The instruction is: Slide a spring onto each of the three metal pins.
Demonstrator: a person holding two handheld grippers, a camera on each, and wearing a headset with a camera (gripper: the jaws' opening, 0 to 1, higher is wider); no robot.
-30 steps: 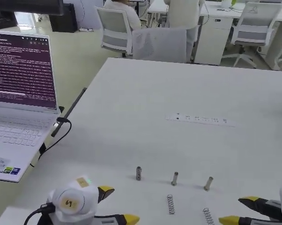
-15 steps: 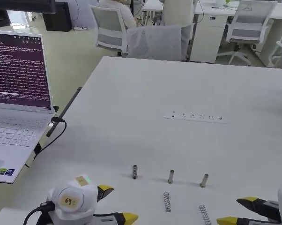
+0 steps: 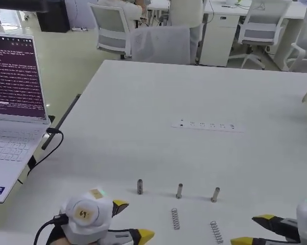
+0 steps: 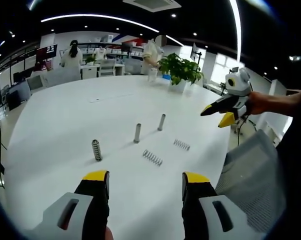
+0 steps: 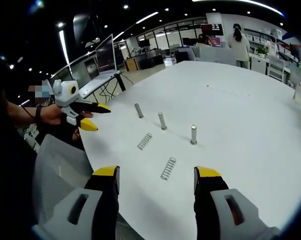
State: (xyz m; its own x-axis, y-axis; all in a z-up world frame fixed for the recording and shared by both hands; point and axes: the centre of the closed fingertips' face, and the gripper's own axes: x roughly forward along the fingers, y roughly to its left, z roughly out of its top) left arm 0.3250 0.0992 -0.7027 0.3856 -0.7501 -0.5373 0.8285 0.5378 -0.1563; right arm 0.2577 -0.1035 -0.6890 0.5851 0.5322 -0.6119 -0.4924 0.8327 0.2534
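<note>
Three short metal pins stand in a row on the white table (image 3: 143, 102). The left pin (image 3: 139, 186) (image 4: 96, 150) (image 5: 139, 110) wears a spring. The middle pin (image 3: 179, 191) (image 4: 137, 133) (image 5: 162, 120) and the right pin (image 3: 215, 194) (image 4: 161, 121) (image 5: 193, 134) are bare. In front of them lie two loose springs, one (image 3: 175, 218) (image 4: 152, 157) (image 5: 144, 141) below the middle pin, the other (image 3: 215, 231) (image 4: 181, 144) (image 5: 167, 168) to its right. My left gripper (image 3: 134, 220) (image 4: 145, 177) (image 5: 93, 116) is open and empty at the near left. My right gripper (image 3: 245, 229) (image 5: 156, 172) (image 4: 218, 112) is open and empty at the near right.
An open laptop (image 3: 10, 102) stands off the table's left edge, with a black cable (image 3: 46, 148) beside it. A flush power strip (image 3: 207, 125) sits mid-table. Office chairs (image 3: 158, 43) stand beyond the far edge, and a potted plant (image 4: 180, 70) stands at the table's far right.
The head camera has shifted, so the whole picture has slid left. Pins and springs lie as before, and both grippers stay open near the front edge.
</note>
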